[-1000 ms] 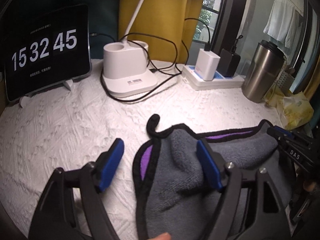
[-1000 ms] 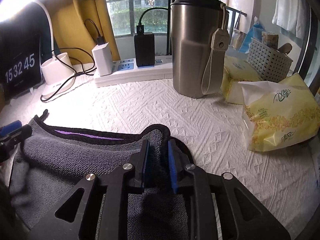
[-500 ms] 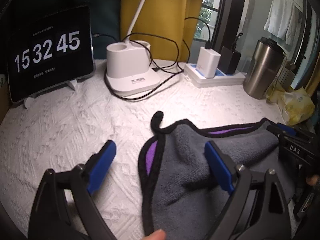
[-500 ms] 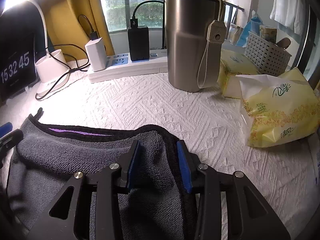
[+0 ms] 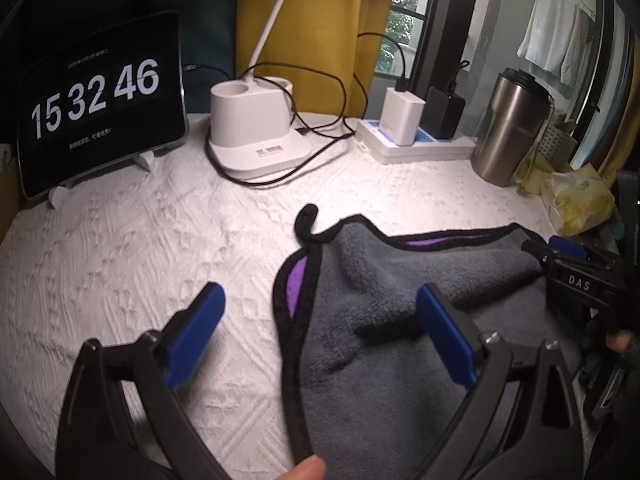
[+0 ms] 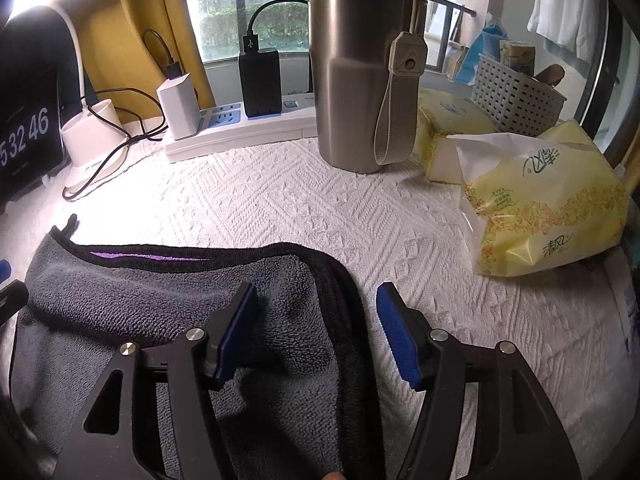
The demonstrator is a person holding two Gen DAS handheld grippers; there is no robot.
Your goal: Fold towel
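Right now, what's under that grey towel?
The grey towel is folded over itself: a purple layer peeks out beneath its top edge, and it lies on the white textured cloth. Anything else underneath is covered.

The towel (image 6: 168,296) is a plush, matt grey cloth with a napped pile, bound in a black fabric edging, with a purple layer showing under its folded edge; it lies on a white tablecloth (image 6: 304,208) of woven cloth with a raised, rough geometric relief. The tumbler (image 6: 356,80) is brushed metal with a soft sheen and a woven fabric strap, the tissue pack (image 6: 548,208) is glossy, crinkled yellow plastic film, and the basket (image 6: 516,98) is perforated white plastic. The left gripper (image 5: 320,332) and right gripper (image 6: 320,324) are matt black plastic with silver metal screws and smooth blue pads, while the lamp base (image 5: 256,128) and power strip (image 6: 240,128) are smooth white plastic and the clock screen (image 5: 100,96) is glossy.
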